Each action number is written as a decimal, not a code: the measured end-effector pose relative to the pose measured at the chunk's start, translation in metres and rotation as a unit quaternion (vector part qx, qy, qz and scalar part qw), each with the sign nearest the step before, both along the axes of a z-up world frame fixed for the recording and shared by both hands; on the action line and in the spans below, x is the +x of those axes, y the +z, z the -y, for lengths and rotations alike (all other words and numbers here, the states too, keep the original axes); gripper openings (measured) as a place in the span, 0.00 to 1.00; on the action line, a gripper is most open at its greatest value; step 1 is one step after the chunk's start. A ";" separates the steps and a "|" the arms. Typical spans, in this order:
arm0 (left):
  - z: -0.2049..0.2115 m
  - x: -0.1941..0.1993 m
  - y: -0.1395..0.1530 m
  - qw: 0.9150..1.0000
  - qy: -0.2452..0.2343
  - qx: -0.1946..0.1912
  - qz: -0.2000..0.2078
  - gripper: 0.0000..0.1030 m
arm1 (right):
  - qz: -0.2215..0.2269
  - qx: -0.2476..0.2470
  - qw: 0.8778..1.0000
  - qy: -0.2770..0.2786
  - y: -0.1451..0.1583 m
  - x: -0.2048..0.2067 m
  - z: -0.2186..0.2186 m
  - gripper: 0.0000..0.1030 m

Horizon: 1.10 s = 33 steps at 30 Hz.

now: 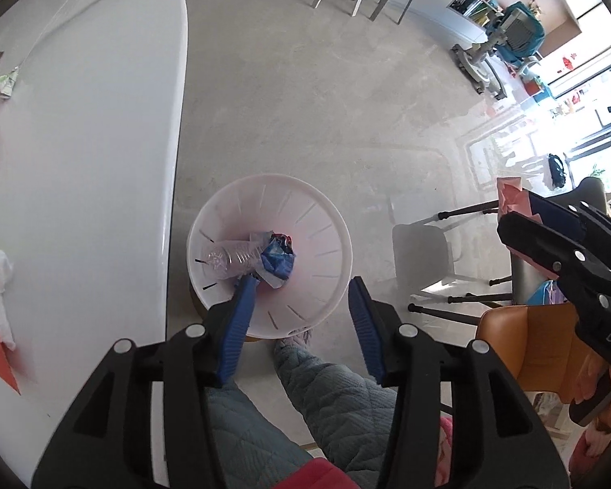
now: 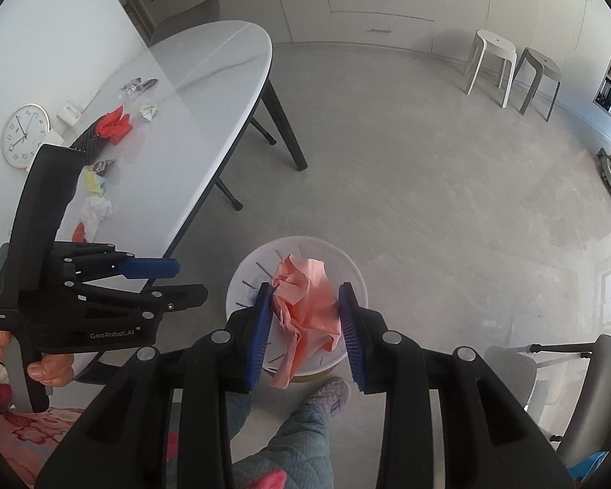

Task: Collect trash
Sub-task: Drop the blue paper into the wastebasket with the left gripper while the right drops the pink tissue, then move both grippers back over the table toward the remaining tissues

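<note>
Disposal was the step in hand. Your left gripper [image 1: 301, 305] hung over the white bin [image 1: 326, 220] with its jaws apart and nothing between them; a crushed bottle [image 1: 228, 258] and a blue wrapper [image 1: 279, 263] lay inside the bin. Your right gripper [image 2: 305, 326] was clamped on a crumpled pink paper [image 2: 305, 301], held above the same bin. The next move, as I judged it, called for you to spread those jaws over the opening. More scraps waited on the white table [image 2: 207, 93], among them a red wrapper [image 2: 116, 124] and a white tissue [image 2: 95, 212].

glossy white table [image 1: 102, 122], slotted plastic bin [image 1: 326, 220]
</note>
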<state>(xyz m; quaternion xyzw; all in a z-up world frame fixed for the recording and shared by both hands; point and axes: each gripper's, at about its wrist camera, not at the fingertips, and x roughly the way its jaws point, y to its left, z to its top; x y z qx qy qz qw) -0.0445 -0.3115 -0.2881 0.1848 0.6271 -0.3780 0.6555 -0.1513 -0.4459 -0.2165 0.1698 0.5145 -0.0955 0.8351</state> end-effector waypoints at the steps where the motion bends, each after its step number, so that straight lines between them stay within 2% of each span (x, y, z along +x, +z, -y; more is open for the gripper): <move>1: -0.002 0.001 -0.001 1.000 0.005 0.001 0.000 0.46 | -0.001 0.001 1.000 0.004 -0.002 0.000 0.002 0.33; 7: -0.029 0.012 0.027 0.998 0.051 -0.011 0.030 0.60 | -0.004 0.012 1.000 0.026 -0.013 0.004 0.001 0.34; 13: -0.073 0.029 0.079 0.991 0.102 -0.030 0.079 0.73 | -0.023 0.016 0.998 0.056 -0.039 0.017 -0.016 0.36; 14: -0.083 0.031 0.087 0.990 0.108 -0.032 0.087 0.75 | -0.027 0.018 0.998 0.060 -0.044 0.019 -0.020 0.39; 17: -0.109 0.039 0.103 0.986 0.126 -0.032 0.106 0.81 | -0.039 0.022 0.997 0.064 -0.058 0.026 -0.031 0.63; 18: -0.119 0.042 0.108 0.984 0.133 -0.030 0.113 0.81 | -0.043 0.022 0.997 0.064 -0.061 0.027 -0.033 0.69; 20: -0.136 0.049 0.112 0.982 0.144 -0.026 0.121 0.84 | -0.046 0.024 0.997 0.061 -0.063 0.031 -0.039 0.72; 23: -0.165 0.058 0.113 0.978 0.164 -0.016 0.130 0.84 | -0.038 0.024 0.998 0.050 -0.054 0.038 -0.046 0.83; 26: -0.201 0.071 0.110 0.974 0.185 -0.011 0.127 0.84 | -0.013 0.011 0.999 0.036 -0.031 0.046 -0.055 0.93; 29: -0.232 0.083 0.103 0.972 0.203 -0.014 0.118 0.84 | 0.011 0.006 0.999 0.030 -0.006 0.056 -0.065 0.95; 33: -0.254 0.087 0.089 0.972 0.203 -0.015 0.116 0.84 | 0.033 0.007 0.999 0.032 0.018 0.069 -0.080 0.97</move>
